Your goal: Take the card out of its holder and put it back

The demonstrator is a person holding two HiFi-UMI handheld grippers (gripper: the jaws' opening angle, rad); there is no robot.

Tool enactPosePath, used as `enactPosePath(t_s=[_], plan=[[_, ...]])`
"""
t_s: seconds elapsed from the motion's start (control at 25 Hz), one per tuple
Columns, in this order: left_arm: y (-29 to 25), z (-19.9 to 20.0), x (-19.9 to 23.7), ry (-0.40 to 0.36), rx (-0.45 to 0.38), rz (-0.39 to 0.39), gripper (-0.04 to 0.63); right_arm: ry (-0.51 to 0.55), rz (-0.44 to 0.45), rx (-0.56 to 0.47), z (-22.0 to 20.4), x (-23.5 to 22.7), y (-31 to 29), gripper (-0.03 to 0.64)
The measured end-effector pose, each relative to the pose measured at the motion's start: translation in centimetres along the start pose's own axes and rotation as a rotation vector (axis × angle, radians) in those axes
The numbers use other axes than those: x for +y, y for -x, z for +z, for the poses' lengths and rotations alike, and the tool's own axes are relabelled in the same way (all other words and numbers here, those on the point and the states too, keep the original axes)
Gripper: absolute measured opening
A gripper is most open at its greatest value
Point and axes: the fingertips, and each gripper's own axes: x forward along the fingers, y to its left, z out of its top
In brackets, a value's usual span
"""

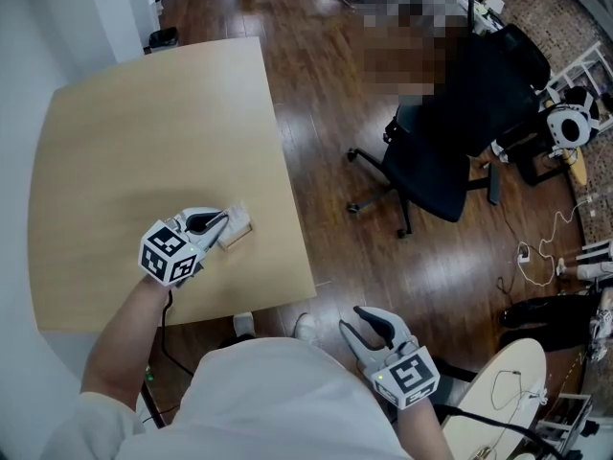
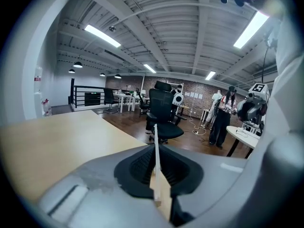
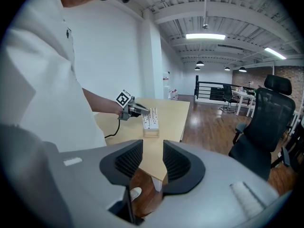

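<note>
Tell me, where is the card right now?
The card is pinched in the left tongs, at its wooden holder, left of centre in the head view near the table's right edge.

White short-sleeved shirt (image 1: 278, 401); grey left tongs (image 1: 226, 224) and right tongs (image 1: 350, 316), black ribbed pads (image 3: 129, 161), black-and-white marker cubes (image 1: 170, 252); black cable (image 1: 164, 329) at the left cube's six o'clock.

White card (image 3: 151, 117) with dark marks, pale wood holder (image 3: 151, 132), tan table (image 1: 144, 142), dark brown floor (image 1: 383, 266), black chair (image 1: 450, 161).
</note>
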Motion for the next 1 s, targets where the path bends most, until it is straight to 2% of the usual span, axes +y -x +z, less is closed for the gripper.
enactPosePath(t_s=[0.32,1.0], plan=[[-0.3,-0.9,-0.6,-0.037,0.031,-0.006,0.017,0.01,-0.002,-0.003,0.0,-0.1,-0.2,0.137],[-2.0,-4.1,0.1,-0.02,0.083,-0.036,0.018,0.001,-0.014,0.02,0.1,1.2,-0.4,0.137]])
